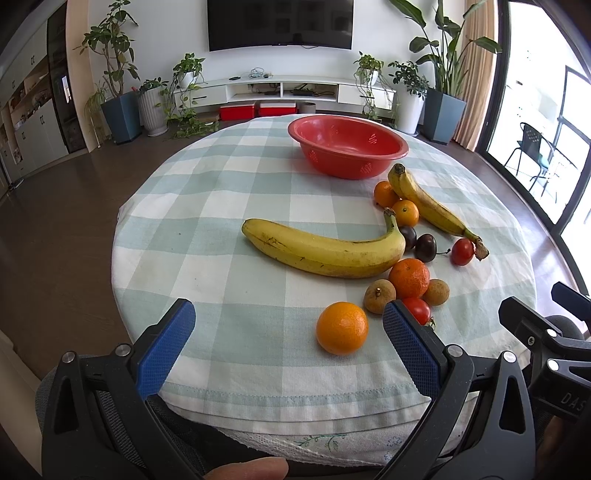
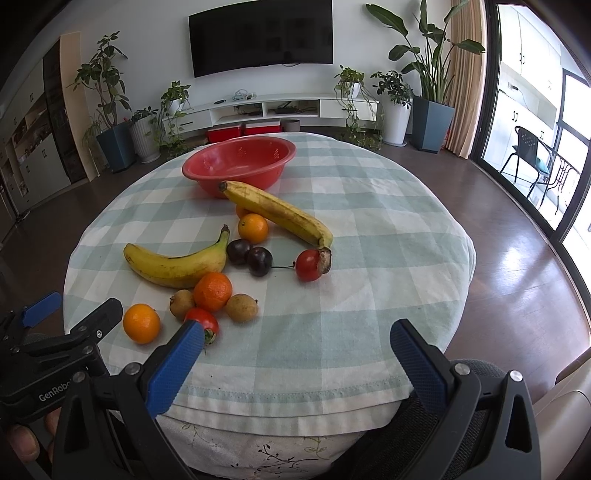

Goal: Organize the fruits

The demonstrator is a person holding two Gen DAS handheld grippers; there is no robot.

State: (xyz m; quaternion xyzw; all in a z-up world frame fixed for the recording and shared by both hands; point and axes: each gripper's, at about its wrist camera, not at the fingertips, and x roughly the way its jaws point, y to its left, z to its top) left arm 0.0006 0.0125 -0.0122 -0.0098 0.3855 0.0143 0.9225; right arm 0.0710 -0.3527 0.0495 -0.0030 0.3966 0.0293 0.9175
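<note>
On the checked pale-green tablecloth point(image 1: 221, 192), fruit's loose, red plastic bowl point(image 1: 347, 146) empty at the far side. Both grippers gape, holding nothing. Left gripper point(image 1: 288, 325) is nearest the round orange mandarin point(image 1: 342, 328), just inside its right finger; right gripper point(image 2: 297, 339) faces bare cloth.

Left of the near banana point(image 1: 325, 251) the tabletop point(image 1: 207, 221) lies bare; right of it, small fruit crowd the way.

Ahead of me a dark television point(image 1: 280, 23) hangs on the white wall above a low white console point(image 1: 284, 88) (potted plants point(image 1: 110, 70) flanking), dark wood floor point(image 2: 517, 266), bright glass doors point(image 2: 532, 110) rightward.
</note>
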